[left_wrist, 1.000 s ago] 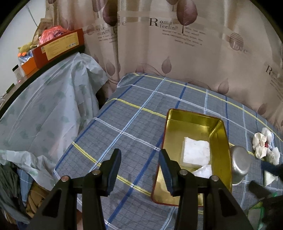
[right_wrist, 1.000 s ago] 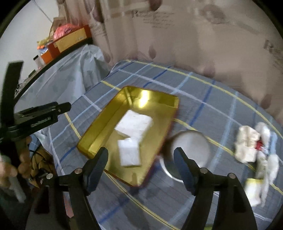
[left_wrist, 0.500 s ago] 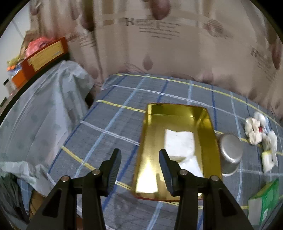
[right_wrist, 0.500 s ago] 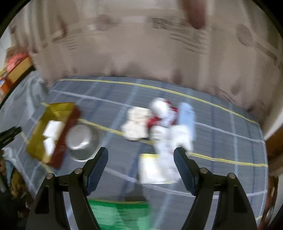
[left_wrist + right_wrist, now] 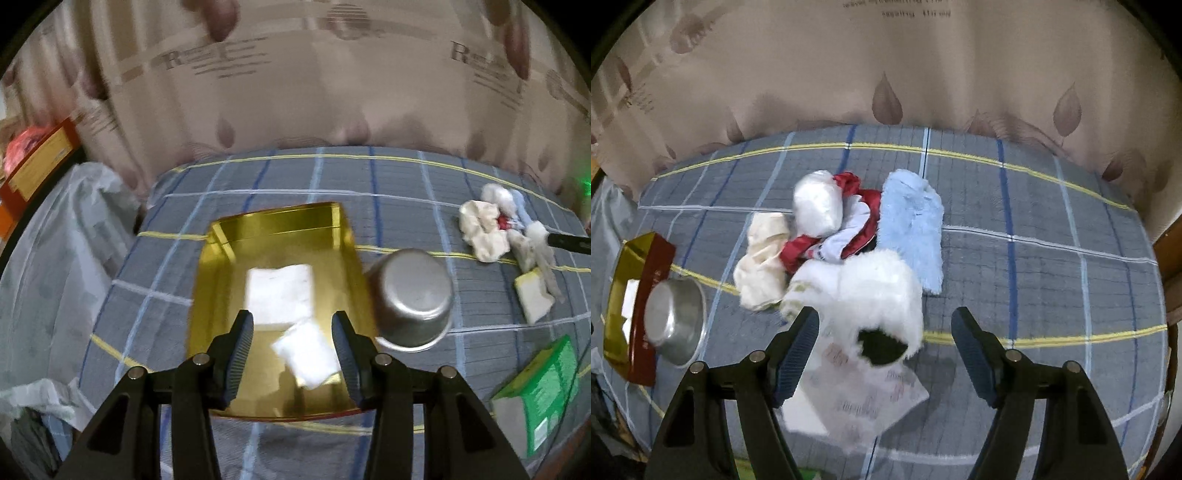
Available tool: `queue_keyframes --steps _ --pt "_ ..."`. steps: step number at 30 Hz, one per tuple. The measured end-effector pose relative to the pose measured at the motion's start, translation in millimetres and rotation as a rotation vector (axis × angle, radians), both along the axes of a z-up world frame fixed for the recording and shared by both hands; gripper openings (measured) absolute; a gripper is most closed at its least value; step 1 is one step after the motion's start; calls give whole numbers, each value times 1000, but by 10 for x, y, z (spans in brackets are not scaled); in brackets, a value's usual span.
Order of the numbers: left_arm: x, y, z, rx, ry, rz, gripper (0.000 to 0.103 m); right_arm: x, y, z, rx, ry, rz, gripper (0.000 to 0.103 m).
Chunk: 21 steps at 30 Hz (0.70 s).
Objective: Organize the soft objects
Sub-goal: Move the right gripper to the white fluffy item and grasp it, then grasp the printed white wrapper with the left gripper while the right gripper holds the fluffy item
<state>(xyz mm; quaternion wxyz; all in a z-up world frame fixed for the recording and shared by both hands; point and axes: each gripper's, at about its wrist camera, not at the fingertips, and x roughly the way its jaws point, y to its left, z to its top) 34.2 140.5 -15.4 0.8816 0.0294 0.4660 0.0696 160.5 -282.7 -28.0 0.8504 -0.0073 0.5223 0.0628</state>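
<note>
Gold tray sits left on the checked cloth; beside the steel bowl, the fluffy white plush heads the pile. Right gripper hovers over it empty, jaws closing; left gripper empty, spread. Light, squashy: pinch mid-body.

The gold tray is glossy, mirror-like metal. Just beside it, the upturned bowl is duller brushed metal. Under both, the checked tablecloth is matt woven cloth. Right of the bowl, the blue fleece and white fur look fluffy.
</note>
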Motion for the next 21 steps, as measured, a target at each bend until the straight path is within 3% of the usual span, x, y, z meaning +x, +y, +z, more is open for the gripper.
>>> queue_keyframes --steps 7,12,14,21 --pt "221 -456 -21 -33 19 -113 45 271 -36 -268 23 53 -12 68" --pt "369 -862 -66 -43 30 -212 45 323 -34 -399 50 78 2 43" --pt "433 -1039 -99 -64 42 -262 45 317 -44 -427 61 78 -1 38" --pt "538 -1597 -180 -103 64 -428 45 92 -198 -246 97 -6 -7 36"
